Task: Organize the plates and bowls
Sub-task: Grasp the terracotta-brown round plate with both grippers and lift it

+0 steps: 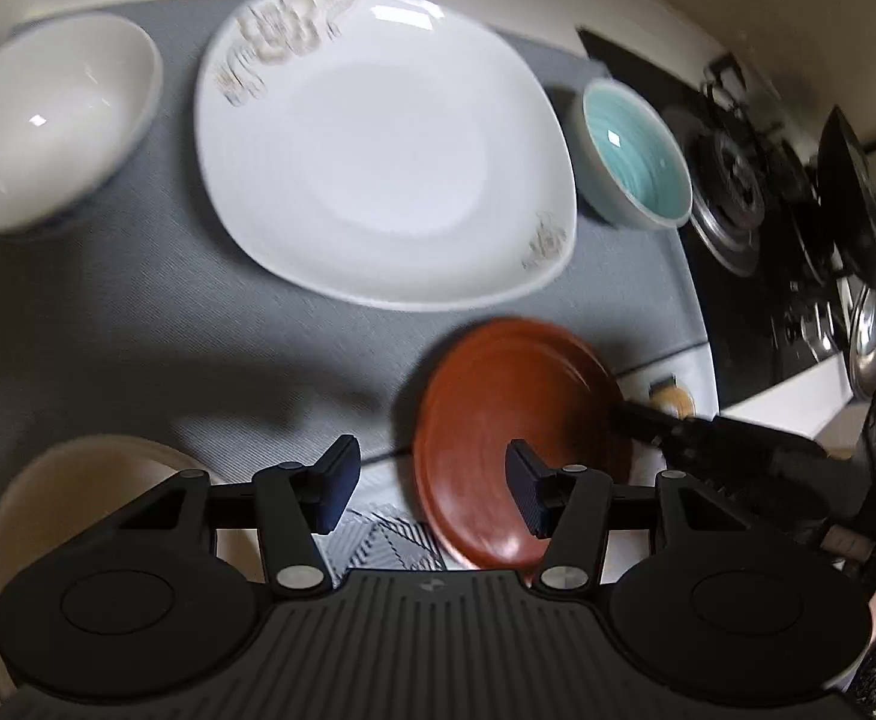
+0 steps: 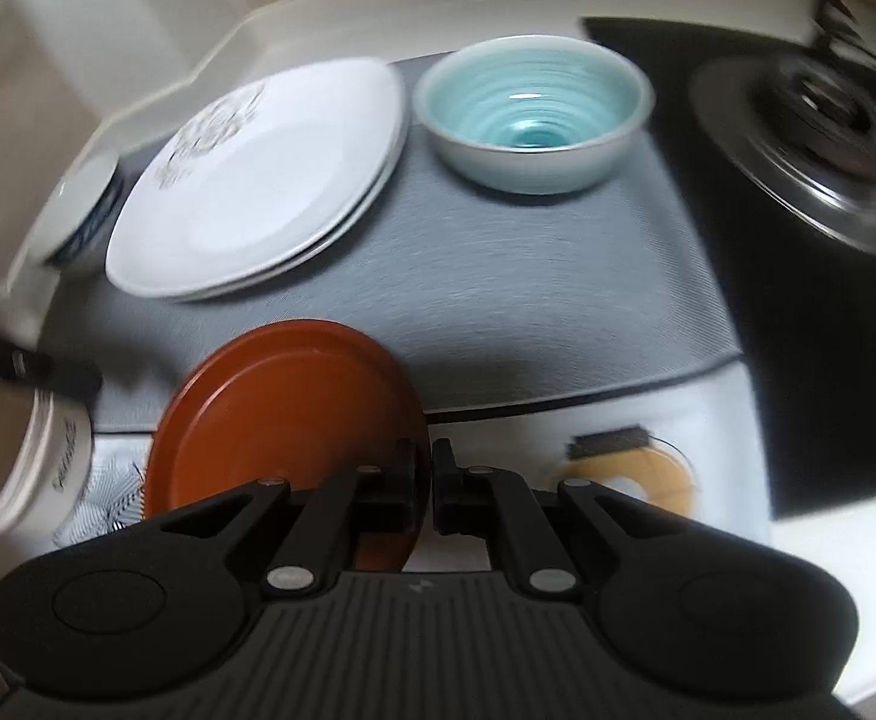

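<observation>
A brown round plate point(image 1: 498, 438) is held tilted above the counter's front edge; it also shows in the right wrist view point(image 2: 282, 414). My right gripper point(image 2: 426, 480) is shut on its rim and shows in the left wrist view point(image 1: 678, 426) at the plate's right side. My left gripper point(image 1: 432, 480) is open and empty, just left of the brown plate. On the grey mat point(image 1: 168, 330) lie a large white plate point(image 1: 378, 150), a white bowl point(image 1: 48, 120) to its left and a turquoise bowl point(image 1: 636, 156) to its right.
A gas stove point(image 1: 738, 180) with a pan and pots stands to the right of the mat. A cream cup point(image 2: 36, 462) stands at the front left. A roll of tape point(image 2: 630, 474) lies on the white counter. A wall edge runs behind the mat.
</observation>
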A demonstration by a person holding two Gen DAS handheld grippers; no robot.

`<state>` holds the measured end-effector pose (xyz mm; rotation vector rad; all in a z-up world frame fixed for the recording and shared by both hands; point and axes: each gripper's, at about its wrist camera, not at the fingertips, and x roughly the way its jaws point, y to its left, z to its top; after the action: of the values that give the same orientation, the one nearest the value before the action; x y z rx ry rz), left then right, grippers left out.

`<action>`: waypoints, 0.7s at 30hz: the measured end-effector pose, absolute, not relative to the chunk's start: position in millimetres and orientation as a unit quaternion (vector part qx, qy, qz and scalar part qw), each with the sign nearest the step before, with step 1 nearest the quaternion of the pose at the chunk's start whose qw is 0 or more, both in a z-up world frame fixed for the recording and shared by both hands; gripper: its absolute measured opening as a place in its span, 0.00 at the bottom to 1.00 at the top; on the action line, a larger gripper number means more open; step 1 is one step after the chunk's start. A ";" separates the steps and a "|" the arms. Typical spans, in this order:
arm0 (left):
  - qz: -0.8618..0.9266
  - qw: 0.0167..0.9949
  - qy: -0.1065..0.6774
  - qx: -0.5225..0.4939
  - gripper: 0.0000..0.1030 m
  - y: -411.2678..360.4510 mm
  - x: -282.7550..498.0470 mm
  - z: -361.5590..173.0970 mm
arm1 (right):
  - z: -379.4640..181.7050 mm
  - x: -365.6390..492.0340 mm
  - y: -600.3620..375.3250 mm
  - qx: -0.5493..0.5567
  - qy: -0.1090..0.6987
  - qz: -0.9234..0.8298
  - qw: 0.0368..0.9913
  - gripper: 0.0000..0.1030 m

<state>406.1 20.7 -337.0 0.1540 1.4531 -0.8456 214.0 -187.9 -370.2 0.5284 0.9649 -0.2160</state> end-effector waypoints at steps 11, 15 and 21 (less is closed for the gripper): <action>-0.354 0.639 0.674 0.109 0.34 -2.6 396.4 -370.4 | -380.1 201.6 -176.7 0.298 0.444 -0.101 0.839 0.46; -0.360 0.611 0.697 0.108 0.09 -8.5 391.8 -387.5 | -378.9 203.5 -172.0 0.270 0.452 -0.110 0.843 0.27; -0.363 0.630 0.674 0.129 0.10 -8.5 379.8 -372.5 | -377.9 191.3 -175.8 0.280 0.454 -0.120 0.837 0.07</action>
<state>379.8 -8.5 -372.5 0.2963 1.5442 -0.8317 191.3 -175.8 -377.9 0.5925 0.9599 -0.2542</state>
